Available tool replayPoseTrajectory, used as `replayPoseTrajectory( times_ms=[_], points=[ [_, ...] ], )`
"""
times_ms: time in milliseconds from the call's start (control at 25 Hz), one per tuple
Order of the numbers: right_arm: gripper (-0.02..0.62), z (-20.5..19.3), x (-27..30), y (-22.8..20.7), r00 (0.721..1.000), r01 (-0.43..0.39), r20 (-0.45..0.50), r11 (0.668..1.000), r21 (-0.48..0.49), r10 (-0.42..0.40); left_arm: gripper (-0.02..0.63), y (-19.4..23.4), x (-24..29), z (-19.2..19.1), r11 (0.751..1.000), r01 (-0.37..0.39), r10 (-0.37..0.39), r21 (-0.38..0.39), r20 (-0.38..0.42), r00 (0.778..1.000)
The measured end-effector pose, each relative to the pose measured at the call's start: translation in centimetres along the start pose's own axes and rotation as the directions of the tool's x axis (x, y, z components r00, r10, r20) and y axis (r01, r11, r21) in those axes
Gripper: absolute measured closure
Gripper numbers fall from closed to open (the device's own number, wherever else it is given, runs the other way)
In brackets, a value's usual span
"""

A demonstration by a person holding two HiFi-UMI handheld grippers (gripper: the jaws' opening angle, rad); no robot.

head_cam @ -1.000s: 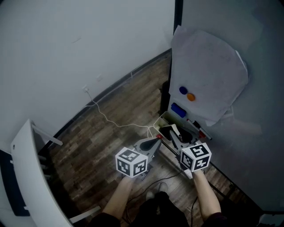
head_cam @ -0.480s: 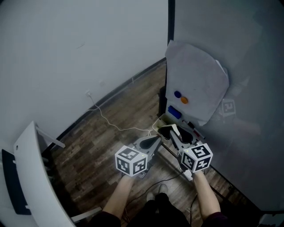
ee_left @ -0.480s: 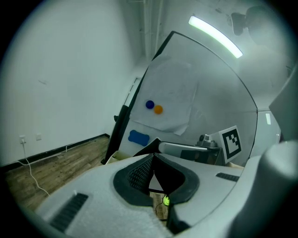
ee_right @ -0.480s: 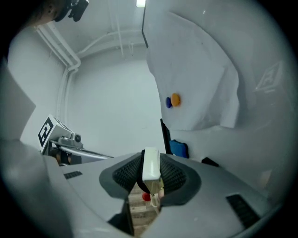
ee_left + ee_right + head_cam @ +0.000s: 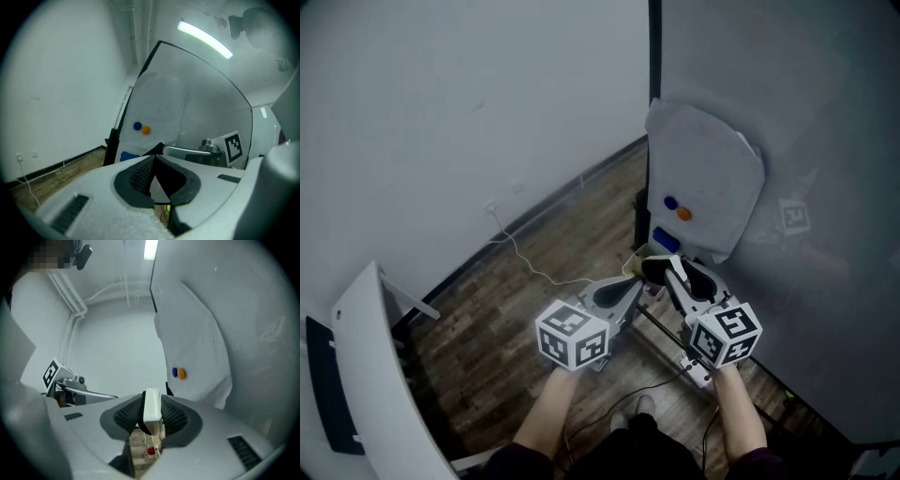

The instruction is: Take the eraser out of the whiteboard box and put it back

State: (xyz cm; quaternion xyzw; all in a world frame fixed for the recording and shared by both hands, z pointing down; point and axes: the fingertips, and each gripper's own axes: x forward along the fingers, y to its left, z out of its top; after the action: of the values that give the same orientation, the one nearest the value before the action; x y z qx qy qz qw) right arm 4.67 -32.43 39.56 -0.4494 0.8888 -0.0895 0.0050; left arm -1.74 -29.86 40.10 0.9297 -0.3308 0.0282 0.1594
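The right gripper point(image 5: 151, 412) was clamped on the white eraser point(image 5: 151, 401), which stood upright between its pads, clear of the whiteboard box point(image 5: 637, 254) beneath. Just beside it, the left gripper point(image 5: 153, 160) had its jaws together on nothing. Beyond both stood the whiteboard point(image 5: 787, 122), with a paper sheet point(image 5: 705, 173) hanging on it.

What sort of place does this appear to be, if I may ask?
Probably an office or meeting room: a whiteboard with a paper sheet held by magnets, a wooden floor and plain white walls.

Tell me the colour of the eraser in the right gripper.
White; the eraser shows best in the right gripper view.
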Motion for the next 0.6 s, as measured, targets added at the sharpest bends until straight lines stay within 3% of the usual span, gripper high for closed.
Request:
replayPoseTrajectory(
  times_ms=[320,600],
  points=[
    [0.485,6.5,-3.6,1.8,0.992,0.004,0.129,0.998,-0.061,0.004,0.601,-4.5,-2.1,5.7,0.992,0.032,-0.044,0.123,0.093,0.995],
    [0.485,9.7,-5.0,2.9,0.978,-0.006,0.207,0.996,-0.092,0.025,0.601,-5.9,-3.2,7.8,0.983,0.027,-0.052,0.181,0.134,0.99]
  ],
)
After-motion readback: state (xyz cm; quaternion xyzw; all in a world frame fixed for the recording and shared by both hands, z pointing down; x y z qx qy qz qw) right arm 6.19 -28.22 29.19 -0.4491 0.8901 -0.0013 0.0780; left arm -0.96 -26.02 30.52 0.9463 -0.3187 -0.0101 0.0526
